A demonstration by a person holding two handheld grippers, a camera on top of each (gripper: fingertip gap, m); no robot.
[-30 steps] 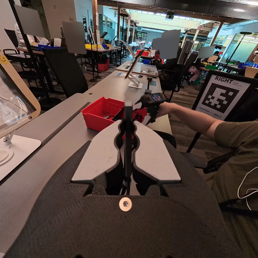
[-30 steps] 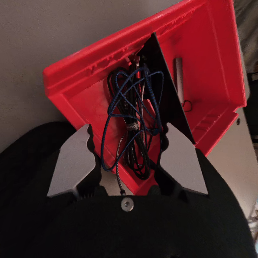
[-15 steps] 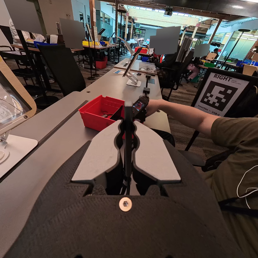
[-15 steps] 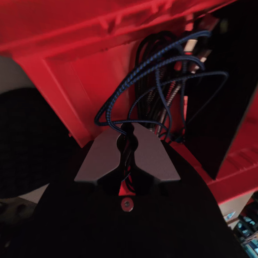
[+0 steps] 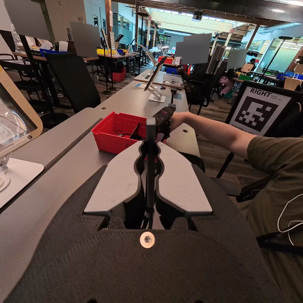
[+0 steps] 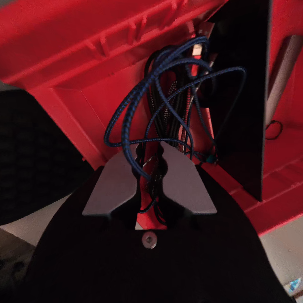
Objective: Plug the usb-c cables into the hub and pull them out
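Left tongs (image 5: pixel 150 147) clench my upright dark hub (image 5: pixel 150 136); right tongs (image 6: pixel 150 164) grasp braided cables (image 6: pixel 147 91) mid-frame inside the red bin (image 6: pixel 68 49).

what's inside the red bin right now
The red plastic bin holds tangled blue and black braided cables beside a black divider panel. The right gripper and tangle hide the bin floor beneath.
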